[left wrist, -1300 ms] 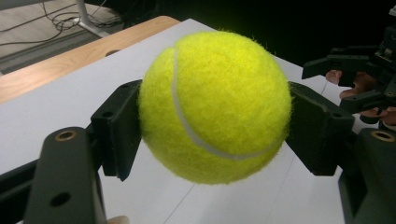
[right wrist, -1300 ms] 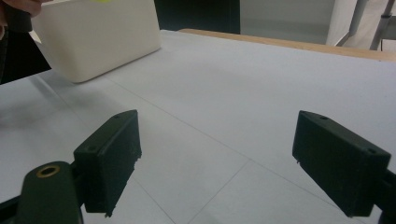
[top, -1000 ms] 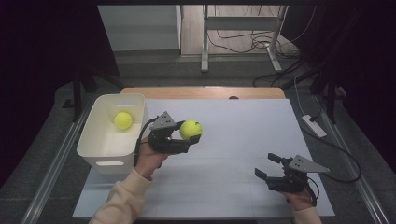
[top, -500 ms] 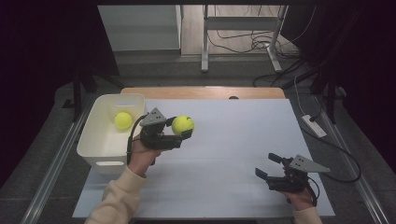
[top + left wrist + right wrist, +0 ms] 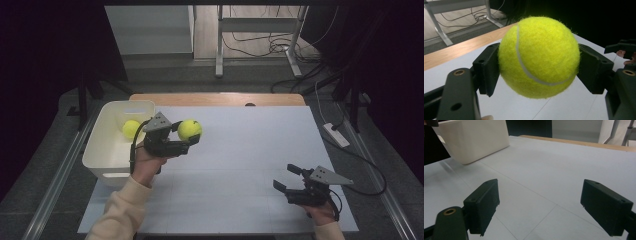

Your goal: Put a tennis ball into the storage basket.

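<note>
My left gripper [image 5: 189,136] is shut on a yellow tennis ball [image 5: 190,129] and holds it in the air just right of the white bin [image 5: 107,125]. In the left gripper view the ball [image 5: 539,56] sits squeezed between both black pads [image 5: 487,68]. A second tennis ball [image 5: 131,128] lies inside the bin. My right gripper [image 5: 285,178] rests low over the table's front right, jaws wide apart; in the right gripper view nothing but bare tabletop lies between its fingers [image 5: 484,201].
The white table mat [image 5: 240,150] stretches between the two hands. The bin [image 5: 471,137] stands at the table's left edge. A wooden strip [image 5: 220,98] borders the far side, with a white power strip [image 5: 336,135] off the right edge.
My left hand has carried the tennis ball leftward, closer to the bin. The right gripper has kept still.
</note>
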### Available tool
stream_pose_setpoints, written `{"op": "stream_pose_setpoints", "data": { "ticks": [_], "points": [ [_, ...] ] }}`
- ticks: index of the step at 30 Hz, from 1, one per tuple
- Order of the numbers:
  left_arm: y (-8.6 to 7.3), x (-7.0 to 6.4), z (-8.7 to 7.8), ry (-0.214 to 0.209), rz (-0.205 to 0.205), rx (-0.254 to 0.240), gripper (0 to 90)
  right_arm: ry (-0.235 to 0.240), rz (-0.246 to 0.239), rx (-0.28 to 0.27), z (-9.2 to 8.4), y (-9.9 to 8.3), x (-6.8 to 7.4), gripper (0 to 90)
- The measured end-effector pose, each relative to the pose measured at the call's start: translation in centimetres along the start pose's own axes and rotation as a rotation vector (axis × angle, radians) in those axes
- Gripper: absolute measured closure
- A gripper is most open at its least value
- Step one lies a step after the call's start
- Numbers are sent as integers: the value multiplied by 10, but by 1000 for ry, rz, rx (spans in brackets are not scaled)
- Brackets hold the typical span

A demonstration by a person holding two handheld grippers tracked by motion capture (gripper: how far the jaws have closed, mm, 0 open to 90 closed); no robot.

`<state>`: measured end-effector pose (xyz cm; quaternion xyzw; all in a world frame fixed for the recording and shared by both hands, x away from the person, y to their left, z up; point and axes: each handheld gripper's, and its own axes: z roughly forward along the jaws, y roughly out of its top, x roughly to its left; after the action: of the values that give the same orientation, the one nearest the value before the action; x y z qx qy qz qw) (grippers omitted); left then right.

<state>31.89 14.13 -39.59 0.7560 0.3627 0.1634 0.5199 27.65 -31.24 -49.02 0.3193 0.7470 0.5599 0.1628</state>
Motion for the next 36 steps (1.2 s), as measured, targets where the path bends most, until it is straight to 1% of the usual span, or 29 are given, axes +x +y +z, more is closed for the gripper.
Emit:
{"op": "stream_pose_setpoints", "data": {
  "ticks": [3,14,22,23,27,31,36],
  "points": [
    [-1,1,-1,5,1,2,274,-1,1,1,0,0,0,154],
    [1,9,-11,43,-10,-11,274,-2,-1,4,1,0,0,154],
    [1,21,-22,78,-30,-14,274,-2,-3,6,1,0,0,154],
    [1,25,-24,84,-41,-17,274,-2,-3,6,1,0,0,154],
    [2,29,-29,95,-53,-19,274,-2,-5,4,1,-1,0,154],
    [4,33,-33,96,-64,-23,274,-1,-7,6,1,-1,0,154],
    [5,39,-37,112,-71,-28,274,-1,-5,5,1,-1,0,155]
  ]
}}
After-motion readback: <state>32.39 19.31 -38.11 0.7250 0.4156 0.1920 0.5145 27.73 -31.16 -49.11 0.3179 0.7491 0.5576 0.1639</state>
